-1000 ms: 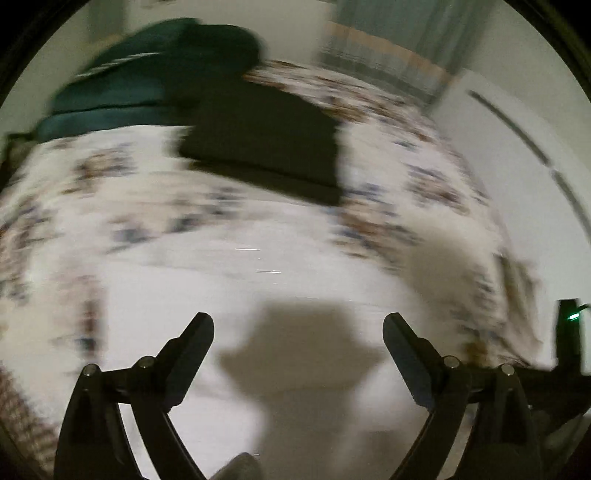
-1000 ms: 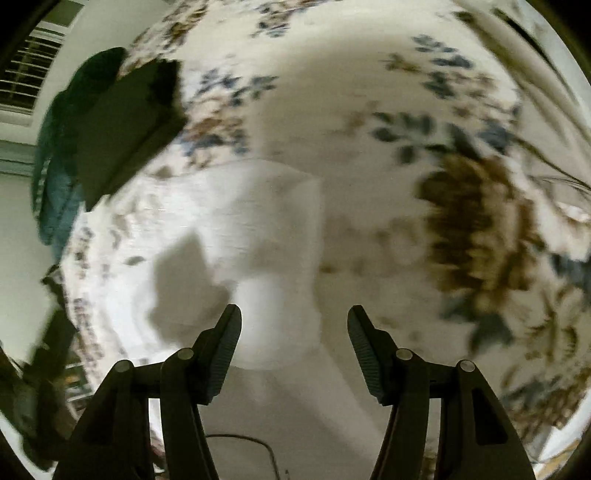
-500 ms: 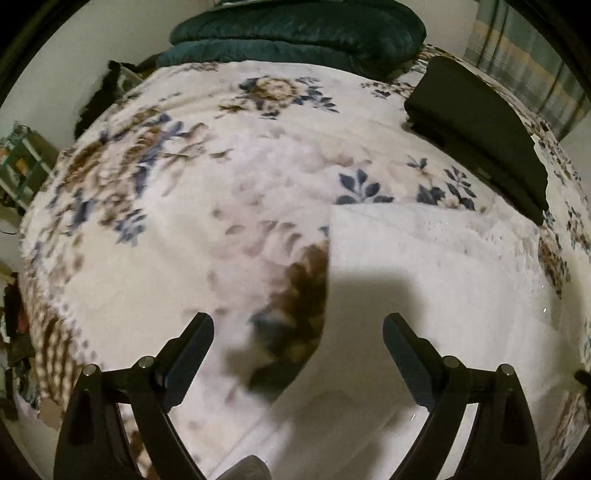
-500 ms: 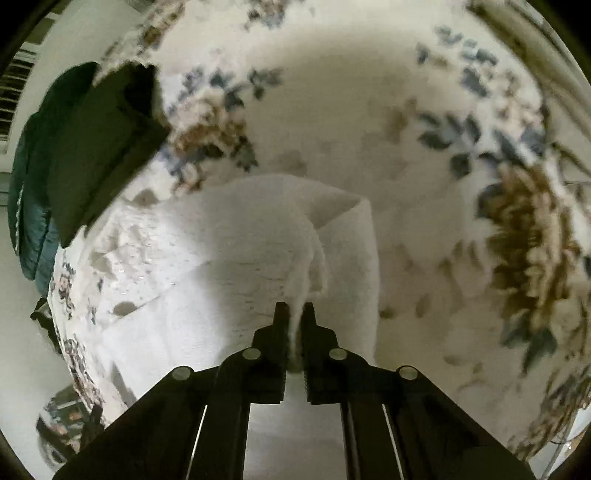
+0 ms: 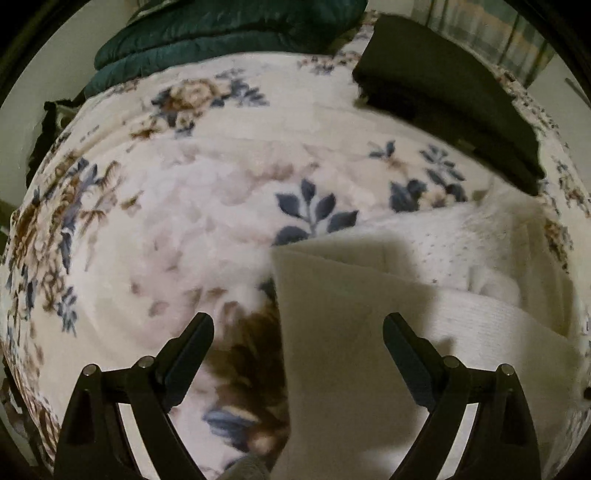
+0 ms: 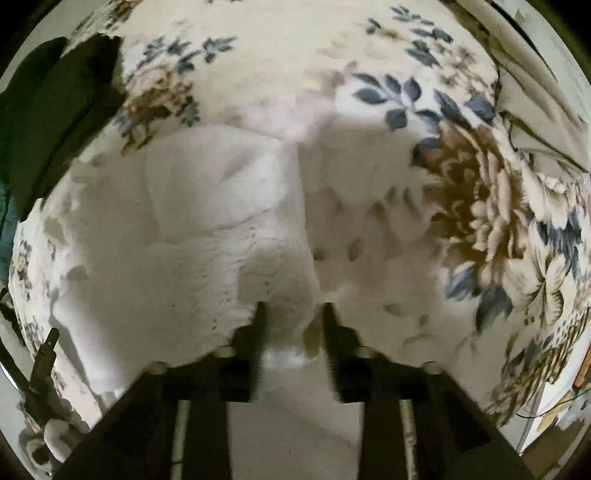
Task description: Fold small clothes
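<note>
A small white knitted garment (image 5: 424,317) lies on a floral blanket (image 5: 166,229), its left edge between my left fingers. My left gripper (image 5: 297,338) is open just above that edge and holds nothing. In the right wrist view the same white garment (image 6: 192,229) lies folded over, with its near right corner between my fingers. My right gripper (image 6: 291,314) is partly open around that corner, the jaws a small gap apart and motion-blurred.
A folded dark garment (image 5: 450,96) lies at the far right of the bed; it also shows in the right wrist view (image 6: 55,110) at the left. A dark green quilt (image 5: 221,33) is piled behind it. The floral blanket (image 6: 480,206) spreads to the right.
My right gripper, shut on the garment's corner half a second ago, has opened partway. My left gripper has moved closer to the garment's left edge and stays open.
</note>
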`<state>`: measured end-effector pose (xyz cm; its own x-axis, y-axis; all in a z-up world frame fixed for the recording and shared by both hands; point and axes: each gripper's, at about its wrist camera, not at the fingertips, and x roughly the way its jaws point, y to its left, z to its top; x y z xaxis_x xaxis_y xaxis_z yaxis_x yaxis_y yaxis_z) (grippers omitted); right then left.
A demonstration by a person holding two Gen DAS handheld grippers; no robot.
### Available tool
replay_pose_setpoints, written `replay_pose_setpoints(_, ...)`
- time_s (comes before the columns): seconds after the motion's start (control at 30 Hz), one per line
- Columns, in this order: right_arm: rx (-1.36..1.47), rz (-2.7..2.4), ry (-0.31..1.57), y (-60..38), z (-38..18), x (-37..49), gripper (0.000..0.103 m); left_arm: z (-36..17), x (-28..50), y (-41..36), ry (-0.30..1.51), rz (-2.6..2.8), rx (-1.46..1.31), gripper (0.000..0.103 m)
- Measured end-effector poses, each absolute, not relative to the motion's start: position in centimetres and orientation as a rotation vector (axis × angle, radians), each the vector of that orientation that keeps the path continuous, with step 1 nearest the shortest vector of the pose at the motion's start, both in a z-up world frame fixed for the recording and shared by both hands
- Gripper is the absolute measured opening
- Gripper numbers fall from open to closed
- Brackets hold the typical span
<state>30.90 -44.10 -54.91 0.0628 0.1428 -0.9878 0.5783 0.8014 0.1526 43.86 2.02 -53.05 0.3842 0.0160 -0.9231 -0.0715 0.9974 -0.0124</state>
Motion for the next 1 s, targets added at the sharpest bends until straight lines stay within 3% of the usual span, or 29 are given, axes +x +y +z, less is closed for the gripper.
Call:
replay_pose_setpoints(0.03, 0.602, -0.348, 1.483, -44.0, -54.2, 30.7, 0.057, -52.6, 43.5, 1.9, 1.168, 0.050, -0.054, 0.093)
replay_pose_setpoints(0.07, 0.588, -0.331, 1.473, -44.0, -53.4, 30.4, 0.062, -51.8, 42.7, 1.6, 1.159, 0.045, -0.050, 0.093)
replay_pose_setpoints(0.27, 0.531, -0.220, 1.500, -45.4, -50.0, 27.9, 0.063, -48.2, 35.7, -3.1, 1.135, -0.019, -0.005, 0.093)
replay_pose_setpoints(0.47, 0.435, -0.046, 1.590, -50.7, -48.5, 25.1, 0.063, -47.8, 26.1, -12.8, 1.227, -0.061, 0.074, 0.094)
replay_pose_setpoints(0.7, 0.372, 0.054, 1.645, -59.4, -50.4, 26.1, 0.063, -52.6, 12.6, -26.3, 1.476, -0.167, 0.064, 0.093)
replay_pose_setpoints(1.0, 0.469, 0.244, 1.598, -60.0, -54.6, 35.1, 0.062, -58.0, 7.1, -37.1, 1.481, -0.213, 0.171, 0.093)
